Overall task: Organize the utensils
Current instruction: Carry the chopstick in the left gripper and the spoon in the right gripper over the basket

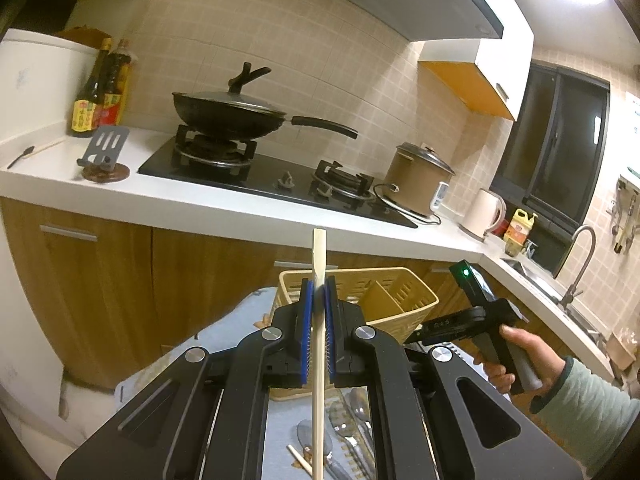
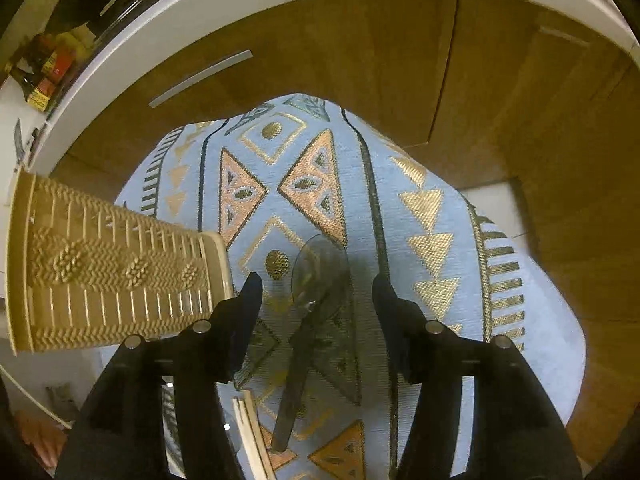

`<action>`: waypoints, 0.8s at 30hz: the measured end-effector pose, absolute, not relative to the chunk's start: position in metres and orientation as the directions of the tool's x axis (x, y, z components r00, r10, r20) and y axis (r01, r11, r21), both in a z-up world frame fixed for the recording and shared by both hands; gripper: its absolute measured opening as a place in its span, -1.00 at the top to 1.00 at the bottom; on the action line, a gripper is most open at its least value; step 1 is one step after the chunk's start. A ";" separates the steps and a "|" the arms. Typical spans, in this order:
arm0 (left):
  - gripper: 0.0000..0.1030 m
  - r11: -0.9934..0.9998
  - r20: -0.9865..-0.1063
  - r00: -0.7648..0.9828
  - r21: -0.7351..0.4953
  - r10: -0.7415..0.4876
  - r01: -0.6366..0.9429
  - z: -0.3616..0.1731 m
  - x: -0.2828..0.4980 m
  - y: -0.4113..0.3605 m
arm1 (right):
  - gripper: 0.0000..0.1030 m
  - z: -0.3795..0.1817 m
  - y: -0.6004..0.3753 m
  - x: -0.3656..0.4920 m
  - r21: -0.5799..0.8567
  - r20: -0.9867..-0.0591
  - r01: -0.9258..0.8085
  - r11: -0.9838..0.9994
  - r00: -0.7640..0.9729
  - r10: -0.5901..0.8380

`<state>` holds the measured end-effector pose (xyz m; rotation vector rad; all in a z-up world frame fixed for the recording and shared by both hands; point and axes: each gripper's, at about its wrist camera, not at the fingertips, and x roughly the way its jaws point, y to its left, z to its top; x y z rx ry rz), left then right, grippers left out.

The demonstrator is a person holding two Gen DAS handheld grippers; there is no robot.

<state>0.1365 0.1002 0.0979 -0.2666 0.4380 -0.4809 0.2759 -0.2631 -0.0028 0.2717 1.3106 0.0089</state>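
left gripper [image 1: 319,300] clamping chopstick [image 1: 319,344]; spoons [image 1: 352,436] half hidden

The left gripper [image 1: 319,300] is squeezed tight on a chopstick [image 1: 319,320], and the right gripper [image 2: 316,292] points down with its two fingers [image 2: 250,300] spread wide apart, holding nothing.

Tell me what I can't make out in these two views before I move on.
- Left wrist view: the left gripper hides most of the spoons and the basket front.
- Left wrist view: the chopstick runs off the bottom edge.
- Right wrist view: the spoon between the open jaws of the right gripper is blurred; chopsticks are cut off below.
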 end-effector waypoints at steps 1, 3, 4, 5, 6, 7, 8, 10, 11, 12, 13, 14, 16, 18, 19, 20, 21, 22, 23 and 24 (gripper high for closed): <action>0.93 0.855 -0.341 0.797 -0.346 -0.498 0.386 0.098 0.136 0.100 | -0.04 -0.003 -0.261 0.277 0.183 -0.955 0.147 0.972 0.260 0.140; 0.93 0.855 -0.341 0.797 -0.347 -0.498 0.385 0.098 0.136 0.102 | -0.04 -0.006 -0.257 0.277 0.151 -0.960 0.168 0.974 0.259 0.104; 0.93 0.855 -0.340 0.798 -0.348 -0.498 0.385 0.098 0.135 0.102 | -0.03 -0.008 -0.256 0.278 0.144 -0.961 0.169 0.975 0.260 0.097; 0.93 0.855 -0.338 0.799 -0.348 -0.497 0.384 0.098 0.135 0.104 | 0.05 -0.011 -0.253 0.277 0.131 -0.961 0.168 0.977 0.262 0.084; 0.93 0.855 -0.337 0.800 -0.348 -0.497 0.384 0.098 0.135 0.104 | 0.07 -0.014 -0.249 0.275 0.107 -0.961 0.167 0.980 0.270 0.059; 0.93 0.855 -0.337 0.800 -0.348 -0.496 0.384 0.098 0.135 0.104 | 0.11 -0.014 -0.245 0.274 0.081 -0.958 0.162 0.983 0.286 0.031; 0.93 0.855 -0.337 0.800 -0.349 -0.496 0.383 0.098 0.136 0.105 | 0.20 -0.014 -0.241 0.272 0.036 -0.955 0.155 0.987 0.297 -0.011; 0.93 0.855 -0.338 0.800 -0.350 -0.496 0.382 0.098 0.137 0.104 | 0.40 -0.015 -0.234 0.269 -0.019 -0.944 0.138 0.990 0.325 -0.063; 0.93 0.855 -0.338 0.800 -0.350 -0.496 0.382 0.098 0.137 0.104 | 0.40 -0.014 -0.232 0.267 -0.025 -0.941 0.130 0.991 0.333 -0.067; 0.93 0.854 -0.337 0.799 -0.351 -0.498 0.383 0.098 0.137 0.104 | 0.40 -0.014 -0.232 0.266 -0.032 -0.937 0.123 0.992 0.341 -0.072; 0.93 0.853 -0.337 0.798 -0.353 -0.499 0.384 0.098 0.138 0.104 | 0.41 -0.014 -0.231 0.264 -0.033 -0.936 0.118 0.992 0.346 -0.072; 0.93 0.852 -0.337 0.798 -0.354 -0.500 0.385 0.099 0.138 0.103 | 0.41 -0.013 -0.231 0.262 -0.030 -0.932 0.109 0.994 0.356 -0.067; 0.93 0.851 -0.335 0.797 -0.353 -0.502 0.388 0.100 0.139 0.101 | 0.41 -0.006 -0.232 0.254 0.001 -0.919 0.082 0.997 0.392 -0.032; 0.93 0.850 -0.326 0.801 -0.354 -0.503 0.390 0.102 0.139 0.099 | 0.42 0.003 -0.234 0.244 0.039 -0.904 0.064 0.997 0.426 0.008; 0.93 0.849 -0.321 0.803 -0.356 -0.503 0.390 0.103 0.139 0.098 | 0.42 0.013 -0.235 0.234 0.069 -0.889 0.046 0.997 0.456 0.041; 0.93 0.847 -0.310 0.806 -0.361 -0.503 0.390 0.105 0.140 0.098 | 0.42 0.020 -0.235 0.226 0.090 -0.874 0.029 0.996 0.482 0.065; 0.93 0.845 -0.300 0.810 -0.366 -0.504 0.390 0.108 0.140 0.098 | 0.42 0.032 -0.235 0.214 0.117 -0.848 0.000 0.993 0.521 0.100; 0.93 0.843 -0.293 0.812 -0.369 -0.505 0.392 0.110 0.141 0.098 | 0.42 0.041 -0.235 0.205 0.137 -0.827 -0.022 0.990 0.547 0.127; 0.93 0.841 -0.283 0.815 -0.371 -0.506 0.393 0.114 0.142 0.097 | 0.42 0.050 -0.234 0.195 0.161 -0.803 -0.048 0.986 0.574 0.160; 0.93 0.840 -0.272 0.819 -0.373 -0.505 0.394 0.117 0.142 0.097 | 0.42 0.063 -0.234 0.183 0.194 -0.764 -0.088 0.977 0.611 0.206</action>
